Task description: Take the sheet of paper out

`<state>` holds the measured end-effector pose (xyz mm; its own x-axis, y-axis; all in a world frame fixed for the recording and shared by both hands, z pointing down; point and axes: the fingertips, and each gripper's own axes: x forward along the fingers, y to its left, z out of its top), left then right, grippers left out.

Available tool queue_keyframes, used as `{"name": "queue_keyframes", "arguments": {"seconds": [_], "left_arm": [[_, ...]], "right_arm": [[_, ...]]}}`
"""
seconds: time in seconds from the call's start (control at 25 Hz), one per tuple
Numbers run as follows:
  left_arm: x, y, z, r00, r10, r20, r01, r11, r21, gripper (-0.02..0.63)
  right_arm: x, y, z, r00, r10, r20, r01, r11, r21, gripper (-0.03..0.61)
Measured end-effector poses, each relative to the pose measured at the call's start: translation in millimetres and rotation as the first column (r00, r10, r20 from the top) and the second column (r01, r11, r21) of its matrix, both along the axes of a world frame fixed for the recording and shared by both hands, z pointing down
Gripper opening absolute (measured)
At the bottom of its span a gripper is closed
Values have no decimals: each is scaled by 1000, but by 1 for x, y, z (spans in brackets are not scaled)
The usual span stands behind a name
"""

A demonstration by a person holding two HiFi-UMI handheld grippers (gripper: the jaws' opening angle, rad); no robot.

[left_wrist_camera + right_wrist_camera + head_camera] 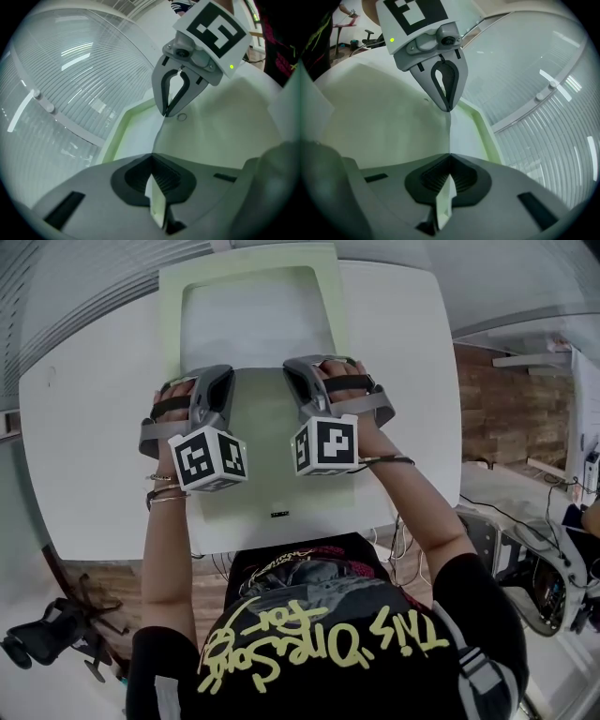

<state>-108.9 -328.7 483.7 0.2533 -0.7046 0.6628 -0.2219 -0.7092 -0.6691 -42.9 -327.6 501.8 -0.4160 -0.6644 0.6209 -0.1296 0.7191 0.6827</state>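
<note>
A pale green plastic folder [172,306] lies flat on the white desk [403,381]. The white sheet of paper [258,310] shows as a white rectangle framed by the folder's green border at its far half, so it appears to lie inside the folder, not yet out.

The left hand-held gripper [151,155] and the right hand-held gripper [450,155] sit side by side at the folder's middle. Each has its jaws pressed together on a thin, pale green-tinted edge raised into a ridge between them. I take this to be the folder's cover. Whether the paper is also in the pinch I cannot tell.

The sheet is likely light, limp and easily creased, and it may cling to slick plastic. A gentle pinch at a free edge or corner, with the folder held down, should suit it.
</note>
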Motion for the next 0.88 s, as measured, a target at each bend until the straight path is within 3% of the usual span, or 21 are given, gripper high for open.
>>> {"name": "queue_keyframes", "arguments": {"seconds": [0.88], "left_arm": [[-19, 45, 2, 994, -101, -39, 101, 995, 1, 6]], "right_arm": [[-19, 38, 1, 996, -81, 32, 84, 994, -69, 8]]}}
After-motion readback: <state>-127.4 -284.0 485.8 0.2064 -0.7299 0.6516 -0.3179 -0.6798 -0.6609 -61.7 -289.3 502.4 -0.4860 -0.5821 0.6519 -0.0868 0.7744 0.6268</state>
